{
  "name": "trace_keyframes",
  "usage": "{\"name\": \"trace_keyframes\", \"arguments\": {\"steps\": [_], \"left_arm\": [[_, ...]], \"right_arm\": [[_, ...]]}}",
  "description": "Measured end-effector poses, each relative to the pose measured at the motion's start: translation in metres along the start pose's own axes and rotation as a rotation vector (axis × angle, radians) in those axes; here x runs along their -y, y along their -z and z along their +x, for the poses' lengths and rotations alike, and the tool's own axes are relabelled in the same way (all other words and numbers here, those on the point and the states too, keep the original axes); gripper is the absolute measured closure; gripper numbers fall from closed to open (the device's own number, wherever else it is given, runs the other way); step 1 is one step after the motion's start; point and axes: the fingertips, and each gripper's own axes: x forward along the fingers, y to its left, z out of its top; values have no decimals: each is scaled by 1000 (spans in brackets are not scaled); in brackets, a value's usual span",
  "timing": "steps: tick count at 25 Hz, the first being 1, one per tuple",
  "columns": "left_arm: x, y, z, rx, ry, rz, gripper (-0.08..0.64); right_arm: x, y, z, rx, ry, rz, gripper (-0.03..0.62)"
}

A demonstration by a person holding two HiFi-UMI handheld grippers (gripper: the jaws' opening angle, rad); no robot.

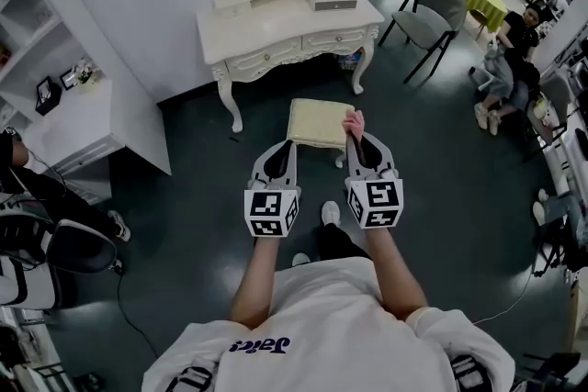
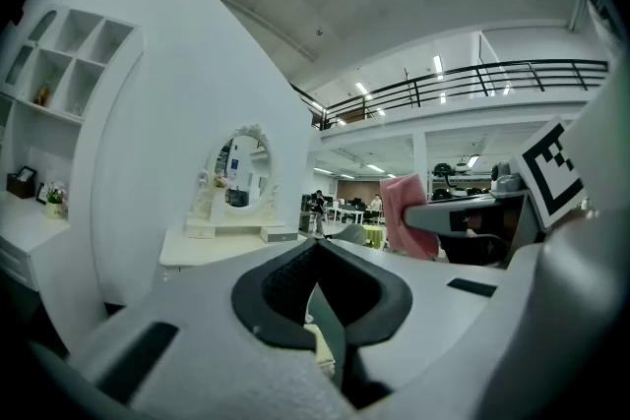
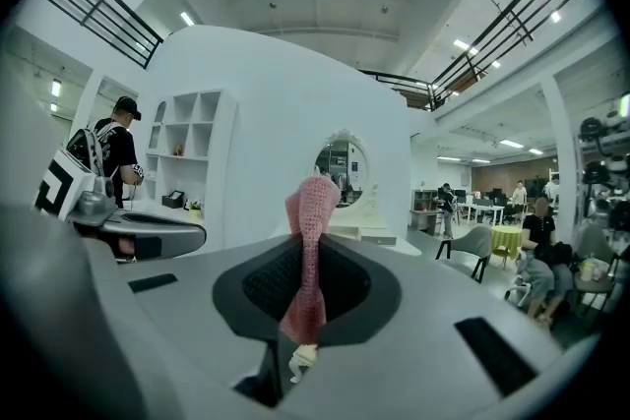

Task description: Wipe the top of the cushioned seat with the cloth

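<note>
Closest in, the right tool is clamped on a bunched pink cloth that pokes beyond its jaws; the left tool beside it has its jaws together on nothing. Just past them the cream cushioned seat stands on the dark floor, cloth at its near right corner, contact unclear: that fits arriving to wipe or lifting off afterwards, and any stroke needs the cloth pressed flat.
</note>
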Motion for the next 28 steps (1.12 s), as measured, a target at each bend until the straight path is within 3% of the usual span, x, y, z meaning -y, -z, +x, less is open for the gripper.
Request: {"name": "trace_keyframes", "arguments": {"steps": [7, 12, 22, 28], "left_arm": [[-38, 3, 50, -22, -26, -21, 548], [-63, 0, 118, -15, -48, -14, 548], [-92, 22, 320, -103, -73, -26, 548], [-112, 59, 410, -172, -73, -64, 548]], "right_arm": [[13, 8, 73, -28, -41, 22, 571], [39, 17, 145, -34, -88, 44, 572], [154, 38, 308, -123, -164, 103, 571], [221, 96, 385, -265, -141, 179, 571]]}}
